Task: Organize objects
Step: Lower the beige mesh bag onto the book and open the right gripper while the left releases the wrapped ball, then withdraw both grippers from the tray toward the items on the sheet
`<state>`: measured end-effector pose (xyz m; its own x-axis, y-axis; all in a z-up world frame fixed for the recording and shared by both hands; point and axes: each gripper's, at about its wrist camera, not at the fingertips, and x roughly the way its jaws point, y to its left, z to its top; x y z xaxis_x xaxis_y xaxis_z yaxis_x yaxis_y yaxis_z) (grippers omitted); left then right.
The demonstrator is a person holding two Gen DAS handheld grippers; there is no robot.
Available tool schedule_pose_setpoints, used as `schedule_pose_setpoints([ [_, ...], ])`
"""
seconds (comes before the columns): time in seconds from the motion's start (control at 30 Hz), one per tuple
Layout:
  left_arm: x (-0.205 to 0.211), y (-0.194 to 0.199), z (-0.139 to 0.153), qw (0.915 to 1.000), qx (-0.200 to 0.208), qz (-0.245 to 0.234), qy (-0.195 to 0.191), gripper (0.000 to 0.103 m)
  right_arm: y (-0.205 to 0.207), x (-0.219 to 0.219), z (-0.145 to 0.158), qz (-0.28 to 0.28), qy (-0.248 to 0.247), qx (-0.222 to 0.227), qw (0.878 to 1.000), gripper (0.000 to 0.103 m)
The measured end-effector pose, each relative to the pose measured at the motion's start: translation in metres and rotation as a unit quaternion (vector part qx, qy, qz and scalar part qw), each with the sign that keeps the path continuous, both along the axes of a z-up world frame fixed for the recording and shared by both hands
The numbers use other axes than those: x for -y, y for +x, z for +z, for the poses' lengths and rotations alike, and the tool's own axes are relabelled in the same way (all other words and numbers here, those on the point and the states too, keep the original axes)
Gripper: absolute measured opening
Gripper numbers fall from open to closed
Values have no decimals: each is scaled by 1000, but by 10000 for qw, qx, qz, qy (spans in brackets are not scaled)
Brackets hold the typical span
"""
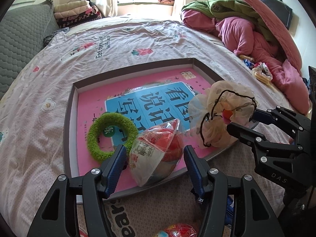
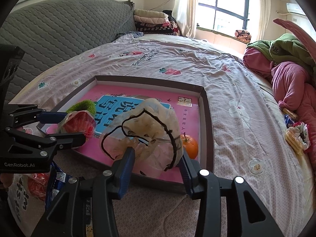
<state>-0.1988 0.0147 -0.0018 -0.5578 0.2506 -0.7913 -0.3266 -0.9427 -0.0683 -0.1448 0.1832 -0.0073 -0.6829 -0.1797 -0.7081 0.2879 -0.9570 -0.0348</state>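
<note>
A shallow box lid (image 1: 69,118) with a pink book cover inside lies on the bed; its rim shows in the right wrist view (image 2: 207,118). In it lie a green fuzzy ring (image 1: 110,136), a red snack packet (image 1: 158,154) and an orange (image 2: 189,146). My left gripper (image 1: 155,164) is open, its jaws either side of the red packet (image 2: 79,126) without touching it. My right gripper (image 2: 158,164) has wide jaws around a beige frilly scrunchie with black trim (image 2: 150,126), which also shows in the left wrist view (image 1: 221,114) above the lid's right side.
Snack packets and a scrunchie (image 1: 260,73) lie at the bed's right edge by a pile of pink and green bedding (image 1: 246,31). More red and blue packets (image 2: 49,179) lie near the front edge. A grey headboard (image 2: 59,29) stands at the left.
</note>
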Motion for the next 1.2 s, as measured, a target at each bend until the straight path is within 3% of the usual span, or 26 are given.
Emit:
schedule_pose_setpoints([
  [1.2, 9, 26, 20, 9986, -405, 323, 42, 62, 17, -7, 33, -4, -265, -528, 9983, 55],
])
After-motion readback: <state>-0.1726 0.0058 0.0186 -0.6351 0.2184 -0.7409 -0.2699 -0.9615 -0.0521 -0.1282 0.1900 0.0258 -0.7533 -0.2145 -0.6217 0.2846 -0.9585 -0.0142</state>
